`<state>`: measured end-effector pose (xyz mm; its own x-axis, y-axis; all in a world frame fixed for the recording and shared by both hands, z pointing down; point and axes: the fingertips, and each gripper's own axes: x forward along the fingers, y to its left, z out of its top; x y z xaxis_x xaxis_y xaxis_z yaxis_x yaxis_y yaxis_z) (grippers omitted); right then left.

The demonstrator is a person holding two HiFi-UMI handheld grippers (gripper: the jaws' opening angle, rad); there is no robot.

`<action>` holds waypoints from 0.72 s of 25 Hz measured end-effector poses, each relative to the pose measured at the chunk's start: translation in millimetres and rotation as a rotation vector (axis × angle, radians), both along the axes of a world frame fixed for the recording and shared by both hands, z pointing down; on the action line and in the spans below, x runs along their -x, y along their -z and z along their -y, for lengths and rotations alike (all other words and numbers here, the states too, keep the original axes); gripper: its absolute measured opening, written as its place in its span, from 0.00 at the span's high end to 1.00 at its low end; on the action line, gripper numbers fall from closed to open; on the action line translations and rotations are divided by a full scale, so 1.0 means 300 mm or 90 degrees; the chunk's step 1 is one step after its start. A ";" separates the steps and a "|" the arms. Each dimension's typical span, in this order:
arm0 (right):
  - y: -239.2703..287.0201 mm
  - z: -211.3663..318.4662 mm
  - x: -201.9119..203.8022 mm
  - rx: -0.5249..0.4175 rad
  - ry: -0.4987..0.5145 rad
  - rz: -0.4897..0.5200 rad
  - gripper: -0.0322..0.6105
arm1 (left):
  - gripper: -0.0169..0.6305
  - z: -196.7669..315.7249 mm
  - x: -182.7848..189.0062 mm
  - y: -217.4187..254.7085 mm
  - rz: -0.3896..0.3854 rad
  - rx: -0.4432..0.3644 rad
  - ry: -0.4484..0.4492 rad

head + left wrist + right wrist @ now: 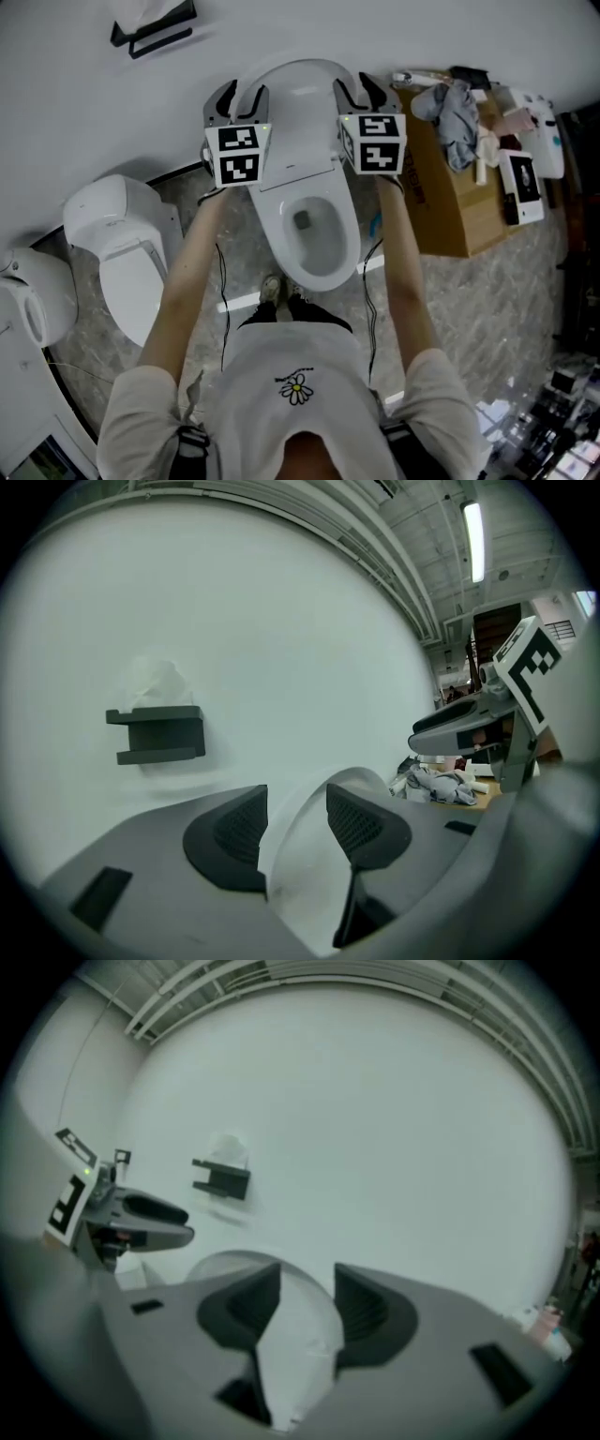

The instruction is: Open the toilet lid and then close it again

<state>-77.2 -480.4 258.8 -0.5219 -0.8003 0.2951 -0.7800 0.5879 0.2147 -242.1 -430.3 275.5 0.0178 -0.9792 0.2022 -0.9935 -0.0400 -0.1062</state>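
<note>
The white toilet's lid (298,80) stands raised against the wall, above the uncovered bowl (319,234). My left gripper (239,94) is at the lid's left upper edge and my right gripper (359,92) at its right upper edge. In the left gripper view the lid's rim (300,864) runs between the parted jaws of the left gripper (297,822); the pads do not press on it. The right gripper view shows the same: the lid's edge (295,1349) lies in the gap of the right gripper (307,1302), which is open.
A black wall holder (150,28) with tissue hangs to the upper left. A second white toilet (122,244) stands at the left. On the right a cardboard box (459,216) carries cloths and bottles. My shoe (272,289) is at the bowl's front.
</note>
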 end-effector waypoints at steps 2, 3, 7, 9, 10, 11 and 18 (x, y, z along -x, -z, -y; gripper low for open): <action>-0.043 0.076 0.031 0.019 0.003 -0.021 0.67 | 0.66 0.059 0.007 -0.026 0.002 0.015 -0.002; -0.065 0.110 0.043 0.026 0.003 -0.034 0.67 | 0.66 0.087 0.007 -0.047 0.007 0.024 -0.004; -0.174 0.206 0.058 0.048 -0.003 -0.097 0.67 | 0.66 0.167 0.012 -0.197 0.045 0.092 0.001; -0.220 0.245 0.066 0.062 -0.004 -0.112 0.67 | 0.66 0.194 0.028 -0.251 0.059 0.113 0.011; -0.236 0.263 0.072 0.071 -0.004 -0.113 0.67 | 0.66 0.204 0.036 -0.260 0.062 0.113 0.017; -0.249 0.279 0.080 0.077 -0.003 -0.114 0.67 | 0.66 0.209 0.041 -0.261 0.060 0.109 0.021; -0.280 0.336 0.130 0.073 -0.004 -0.138 0.67 | 0.66 0.214 0.050 -0.248 0.016 0.109 0.001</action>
<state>-116.2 -581.2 343.0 -0.4318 -0.7577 0.4893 -0.7260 0.6139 0.3099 -257.1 -494.4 349.9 0.0087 -0.9302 0.3669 -0.9907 -0.0577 -0.1229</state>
